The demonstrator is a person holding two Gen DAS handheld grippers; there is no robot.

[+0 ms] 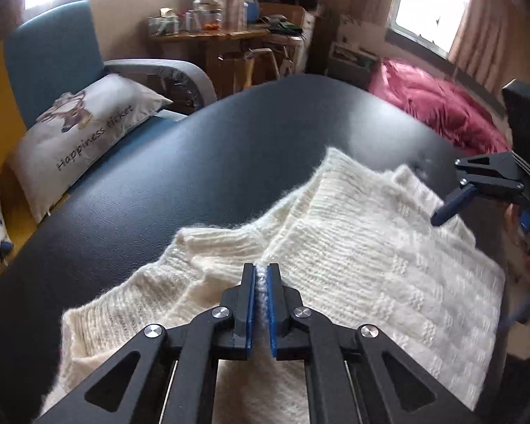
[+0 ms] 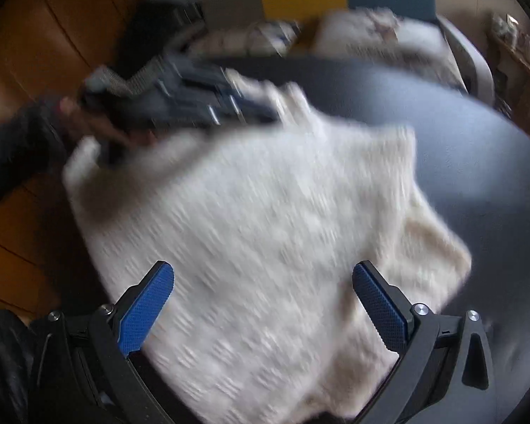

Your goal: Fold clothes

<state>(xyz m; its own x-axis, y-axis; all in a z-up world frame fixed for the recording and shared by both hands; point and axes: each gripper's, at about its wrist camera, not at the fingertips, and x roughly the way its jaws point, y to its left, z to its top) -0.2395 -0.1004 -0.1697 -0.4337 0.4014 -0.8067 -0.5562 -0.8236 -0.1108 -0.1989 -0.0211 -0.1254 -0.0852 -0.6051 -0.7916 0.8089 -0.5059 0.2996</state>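
A cream knitted sweater point(image 1: 353, 258) lies partly folded on a dark round table point(image 1: 201, 162). My left gripper point(image 1: 261, 275) is shut on a fold of the sweater near its left side. My right gripper point(image 2: 263, 275) is open and empty, hovering just above the sweater point(image 2: 258, 219); that view is motion-blurred. The right gripper also shows at the right edge of the left wrist view point(image 1: 452, 194), above the sweater's far corner. The left gripper shows blurred in the right wrist view point(image 2: 261, 115), on the sweater's far edge.
A blue armchair point(image 1: 56, 56) with a printed pillow point(image 1: 84, 127) stands left of the table. A cluttered wooden desk point(image 1: 208, 35) is behind. A red bedding pile point(image 1: 438, 102) lies at the right. Wooden floor point(image 2: 35, 35) borders the table.
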